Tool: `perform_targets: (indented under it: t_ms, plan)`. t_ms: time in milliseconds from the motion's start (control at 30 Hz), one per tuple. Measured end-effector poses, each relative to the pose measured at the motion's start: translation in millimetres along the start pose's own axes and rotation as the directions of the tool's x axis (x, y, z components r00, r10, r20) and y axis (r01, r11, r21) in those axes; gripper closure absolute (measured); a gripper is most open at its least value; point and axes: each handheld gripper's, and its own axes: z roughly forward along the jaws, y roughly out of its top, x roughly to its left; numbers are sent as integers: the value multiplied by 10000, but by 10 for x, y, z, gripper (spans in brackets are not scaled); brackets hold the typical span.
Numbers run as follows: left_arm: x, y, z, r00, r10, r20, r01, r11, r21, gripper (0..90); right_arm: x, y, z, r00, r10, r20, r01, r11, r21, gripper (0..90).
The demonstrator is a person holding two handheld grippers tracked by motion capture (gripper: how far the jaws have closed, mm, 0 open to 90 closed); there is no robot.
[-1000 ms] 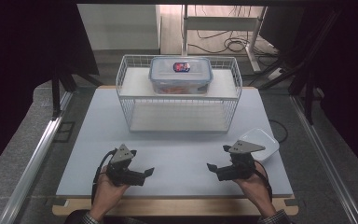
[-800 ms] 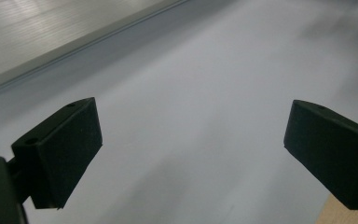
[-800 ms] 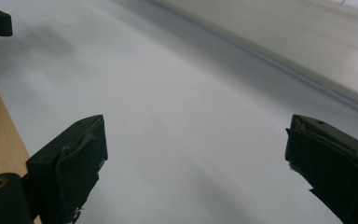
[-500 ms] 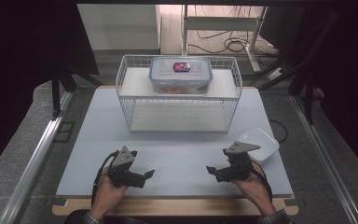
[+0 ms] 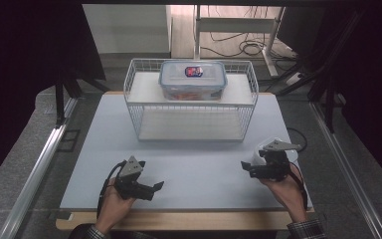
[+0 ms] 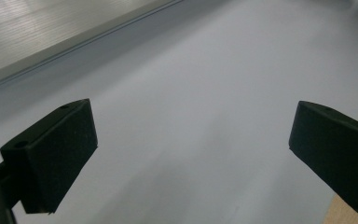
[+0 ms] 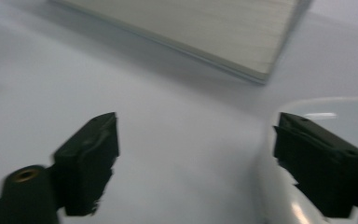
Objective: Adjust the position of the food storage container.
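Left gripper [image 5: 155, 188]: held low over the near left part of the white mat [image 5: 199, 164]; jaws stand wide apart with bare mat between them, as the left gripper view confirms [image 6: 191, 154]; nothing gripped.
Left hand [image 5: 113, 205]: comes in from the near table edge, cable looping behind the gripper body.
Wire basket [image 5: 191, 102]: stands at the far middle of the mat, well apart from both grippers, open side up.
Lidded container [image 5: 193, 79]: rests on top of the basket's far half; clear box, blue-rimmed lid, a red and dark label on the lid.
Right gripper [image 5: 248, 167]: at the near right of the mat, jaws parted and just now closing in; in the right gripper view [image 7: 196, 154] one jaw is over the mat, the other against the bowl's rim; grip not made.
White bowl [image 7: 307, 154]: lies at the right edge of the mat, just beside the right gripper, largely hidden by it in the high view.
Right hand [image 5: 287, 191]: enters from the near right corner, checked cuff at the wrist.
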Motion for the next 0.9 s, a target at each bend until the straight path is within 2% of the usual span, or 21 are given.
perform_targets:
  t_ms: [167,300,500,633,767,900]
  plan:
    - [14,-7,1,10000,-40,9,40,10000,33,9,-181,-18,-103,9982,199,568,-195,9998,-82,462]
    - [-4,-7,16,9999,144,12,-145,9998,144,9,-338,-38,-163,9949,384,937,-378,9992,-90,641]
    - [-3,-12,24,9999,118,7,-118,9998,172,10,-499,-74,-240,9891,467,1399,-447,9989,-171,860]
    - [3,-14,26,9999,85,-55,-84,9998,182,10,-633,-96,-266,9811,524,1861,-511,9986,-117,897]
    - [2,-17,43,9999,123,-78,-121,9996,269,10,-804,-141,-299,9677,884,2360,-853,9961,-234,898]
    - [1,-15,43,9998,165,-90,-162,9995,287,10,-950,-178,-348,9558,1279,2649,-1204,9917,-444,897]
